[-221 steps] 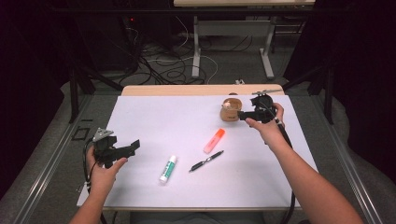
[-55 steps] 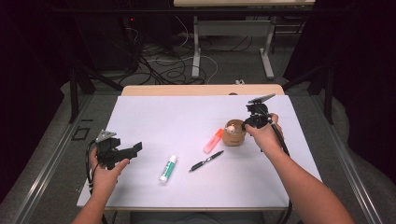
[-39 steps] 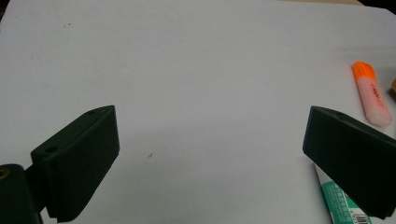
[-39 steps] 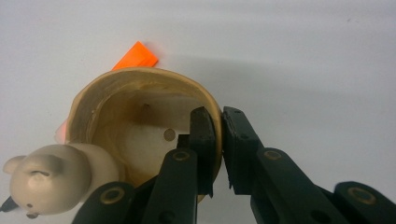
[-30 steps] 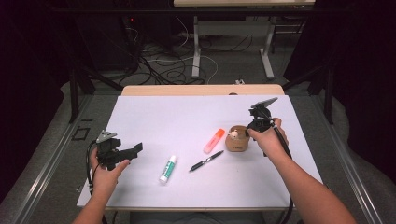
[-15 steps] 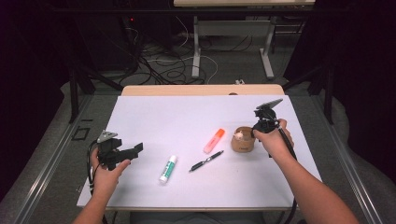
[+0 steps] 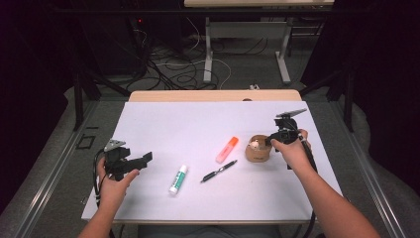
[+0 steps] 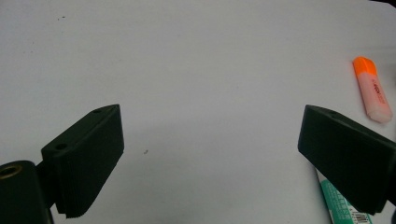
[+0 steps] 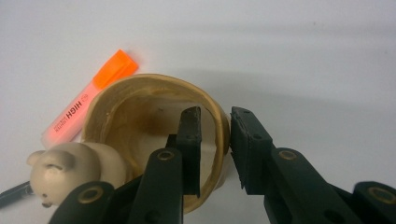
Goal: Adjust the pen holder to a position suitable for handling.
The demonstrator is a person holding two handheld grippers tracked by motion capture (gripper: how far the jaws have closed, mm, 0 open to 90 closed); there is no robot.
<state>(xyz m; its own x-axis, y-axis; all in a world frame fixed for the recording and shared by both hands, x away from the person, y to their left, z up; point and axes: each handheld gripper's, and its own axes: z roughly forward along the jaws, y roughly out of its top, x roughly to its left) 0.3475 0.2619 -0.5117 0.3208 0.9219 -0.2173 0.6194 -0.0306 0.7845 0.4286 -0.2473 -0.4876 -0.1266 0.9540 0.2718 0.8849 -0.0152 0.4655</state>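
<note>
Your right gripper [image 9: 215, 140] pinches the wooden cup [image 7: 257, 148] wall near the desk's [image 7: 163, 119] right edge (left gripper [image 8: 210, 154] gapes idle); next, release it cleanly.

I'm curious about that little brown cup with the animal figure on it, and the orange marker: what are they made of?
The cup looks like wood or bamboo: matte tan wall with faint grain. Its bear figure seems smooth, pale, possibly ceramic or resin. The highlighter appears glossy translucent plastic with printed lettering.
</note>
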